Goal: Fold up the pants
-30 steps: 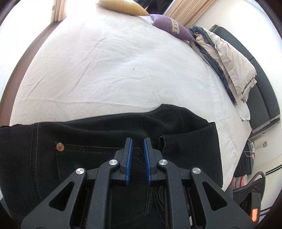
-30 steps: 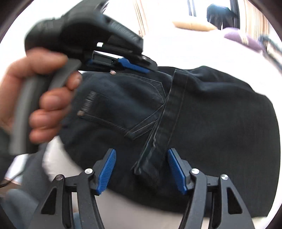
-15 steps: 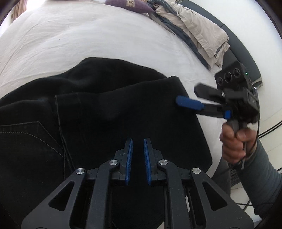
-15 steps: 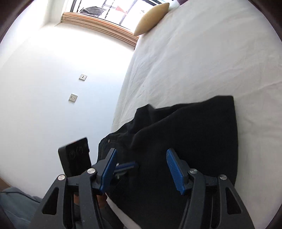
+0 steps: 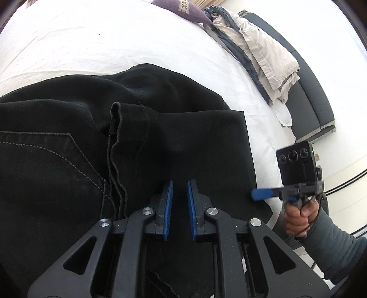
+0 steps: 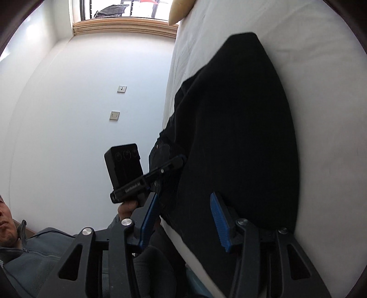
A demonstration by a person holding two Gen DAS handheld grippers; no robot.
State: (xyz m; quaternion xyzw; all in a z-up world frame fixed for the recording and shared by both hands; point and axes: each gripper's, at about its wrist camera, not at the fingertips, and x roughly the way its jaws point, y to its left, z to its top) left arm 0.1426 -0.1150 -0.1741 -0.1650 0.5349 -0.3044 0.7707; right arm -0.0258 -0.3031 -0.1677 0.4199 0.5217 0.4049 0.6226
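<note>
The black pants (image 5: 96,160) lie folded on the white bed (image 5: 114,39), near its near edge, with a stitched pocket to the left and a hemmed leg end doubled over the middle of the bundle.

In the left wrist view, the left gripper (image 5: 179,194) hangs just above the dark cloth. Its blue fingers (image 5: 168,201) stand close together with a narrow gap between them, and nothing is held in that gap; whether the tips touch the fabric cannot be told.

The right gripper (image 6: 183,220) shows in its own view with the fingers (image 6: 219,220) spread wide, the near end of the pants lying between and beyond them, not pinched. In the left wrist view the same right gripper (image 5: 261,194) is at the right, held in the person's hand (image 5: 298,217), its blue tip just beside the right edge of the pants near the corner; contact cannot be told.

Far right on the bed lies a heap of beige and grey bedding (image 5: 259,57), with a purple cushion (image 5: 181,9) beyond it.
</note>
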